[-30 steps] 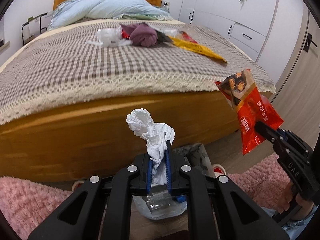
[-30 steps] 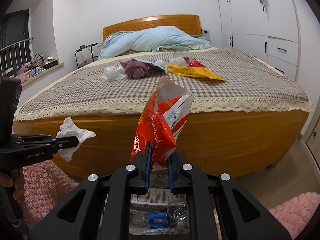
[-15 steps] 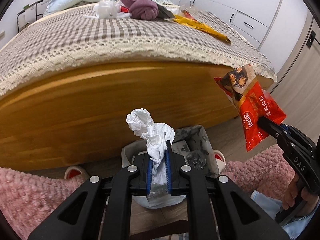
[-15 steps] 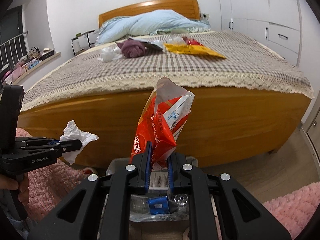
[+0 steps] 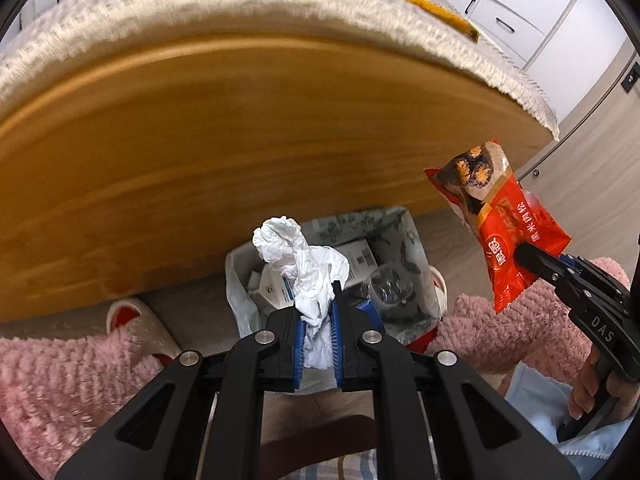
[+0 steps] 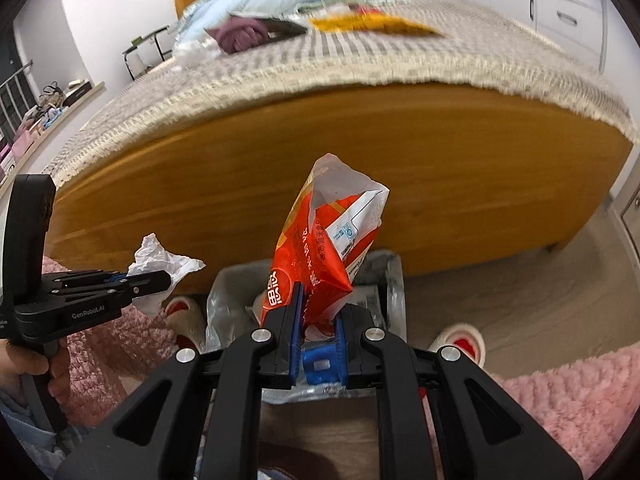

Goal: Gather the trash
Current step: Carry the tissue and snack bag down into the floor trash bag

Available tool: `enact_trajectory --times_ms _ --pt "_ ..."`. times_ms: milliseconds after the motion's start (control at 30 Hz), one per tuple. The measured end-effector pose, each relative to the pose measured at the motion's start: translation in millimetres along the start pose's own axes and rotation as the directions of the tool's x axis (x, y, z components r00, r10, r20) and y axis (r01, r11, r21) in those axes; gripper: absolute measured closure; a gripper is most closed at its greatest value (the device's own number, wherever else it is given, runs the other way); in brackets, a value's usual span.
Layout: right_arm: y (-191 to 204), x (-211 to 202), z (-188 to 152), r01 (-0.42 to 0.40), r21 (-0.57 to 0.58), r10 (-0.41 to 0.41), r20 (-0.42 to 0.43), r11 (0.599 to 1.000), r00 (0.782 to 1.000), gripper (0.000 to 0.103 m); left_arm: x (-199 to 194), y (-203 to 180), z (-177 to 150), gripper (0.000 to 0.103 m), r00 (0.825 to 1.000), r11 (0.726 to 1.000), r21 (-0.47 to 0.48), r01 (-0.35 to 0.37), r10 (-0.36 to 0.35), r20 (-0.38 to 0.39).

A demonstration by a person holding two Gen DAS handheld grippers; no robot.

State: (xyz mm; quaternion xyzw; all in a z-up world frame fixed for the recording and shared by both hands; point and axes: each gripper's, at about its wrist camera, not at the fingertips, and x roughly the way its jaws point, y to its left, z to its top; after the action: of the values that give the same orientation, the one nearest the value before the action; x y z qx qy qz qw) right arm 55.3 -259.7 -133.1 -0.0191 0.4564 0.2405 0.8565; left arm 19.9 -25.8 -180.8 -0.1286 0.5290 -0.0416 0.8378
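My left gripper [image 5: 318, 300] is shut on a crumpled white tissue [image 5: 304, 256], held just above a trash bin [image 5: 416, 240] lined with a plastic bag. My right gripper [image 6: 318, 300] is shut on an opened red snack bag [image 6: 320, 248], also above the bin [image 6: 394, 276]. In the left wrist view the red snack bag [image 5: 508, 232] and the right gripper [image 5: 524, 254] hang to the right of the bin. In the right wrist view the left gripper [image 6: 162, 278] with the tissue [image 6: 160, 260] sits left of the bin. The bin holds cartons, a clear cup and other waste.
The wooden bed frame [image 6: 280, 168] stands close behind the bin. On the checked bedspread lie a yellow wrapper [image 6: 372, 24], a purple cloth [image 6: 240, 36] and white plastic. Pink fluffy rugs [image 5: 72, 372] and red-and-white slippers [image 6: 460, 344] flank the bin. White wardrobes [image 5: 500, 12] stand at right.
Both grippers have come down and tipped toward the floor with their loads still gripped. The bin now fills more of both views, and the bed top has slid to the upper edge.
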Motion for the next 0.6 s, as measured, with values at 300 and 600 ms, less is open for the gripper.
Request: enact_trajectory --times_ms 300,600 --pt "-2.1 51.4 -8.9 -0.025 0.043 0.034 -0.219 0.999 0.975 0.089 46.3 13.4 -0.6 0.094 0.990 0.999 -0.038 0.028 -0.033 -0.137" --pt "4.0 101.9 -13.7 -0.079 0.096 0.110 -0.368 0.992 0.923 0.089 85.0 17.0 3.0 0.094 0.972 0.997 -0.066 0.037 -0.051 -0.231"
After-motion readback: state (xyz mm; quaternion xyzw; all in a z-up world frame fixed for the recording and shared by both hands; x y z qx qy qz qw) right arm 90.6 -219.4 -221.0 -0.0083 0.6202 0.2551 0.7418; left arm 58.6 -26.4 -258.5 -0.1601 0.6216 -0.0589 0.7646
